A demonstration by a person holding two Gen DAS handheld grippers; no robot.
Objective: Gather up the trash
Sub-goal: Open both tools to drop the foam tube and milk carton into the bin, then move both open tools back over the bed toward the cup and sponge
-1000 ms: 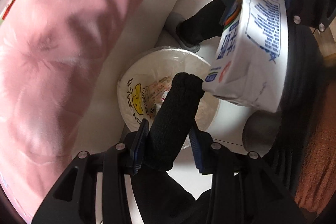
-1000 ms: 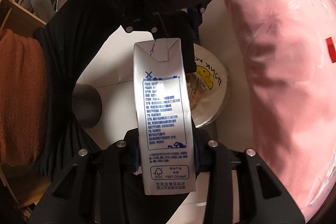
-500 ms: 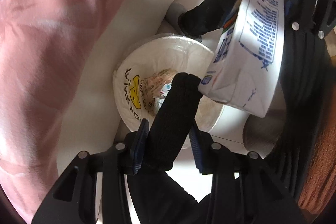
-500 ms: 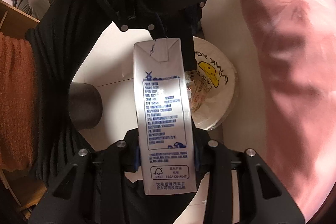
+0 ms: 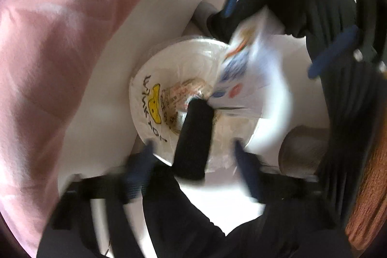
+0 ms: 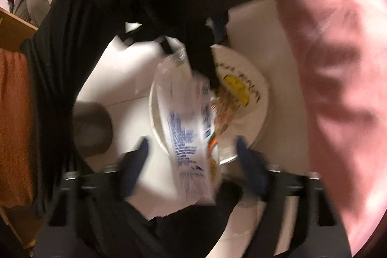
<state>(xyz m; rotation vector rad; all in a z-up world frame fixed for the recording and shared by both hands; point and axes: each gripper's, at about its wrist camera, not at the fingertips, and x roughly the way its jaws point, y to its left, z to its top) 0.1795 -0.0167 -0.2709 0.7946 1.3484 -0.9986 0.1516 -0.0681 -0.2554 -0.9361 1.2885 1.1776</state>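
Both grippers point down over a round trash bin (image 5: 142,117) lined with a white bag that bears a yellow face. My left gripper (image 5: 192,158) is opening, and its blue pads stand clear of the black sock (image 5: 193,137) that hangs between them over the bin. My right gripper (image 6: 191,154) is opening too. The white milk carton (image 6: 186,127) with blue print is loose between its pads, tilted and blurred, above the bin rim (image 6: 263,100). The left wrist view also shows the carton (image 5: 244,69) at the bin's far side.
Pink bedding (image 5: 60,64) fills one side, also seen in the right wrist view (image 6: 338,64). A dark round post (image 6: 92,127) stands on the white floor beside the bin. Orange knit fabric (image 6: 12,125) and a person's black clothing (image 6: 72,52) lie around it.
Both pairs of jaws have spread wide. The sock and the carton are no longer pinched; the carton has tipped and dropped toward the bin. Both grippers sank slightly.
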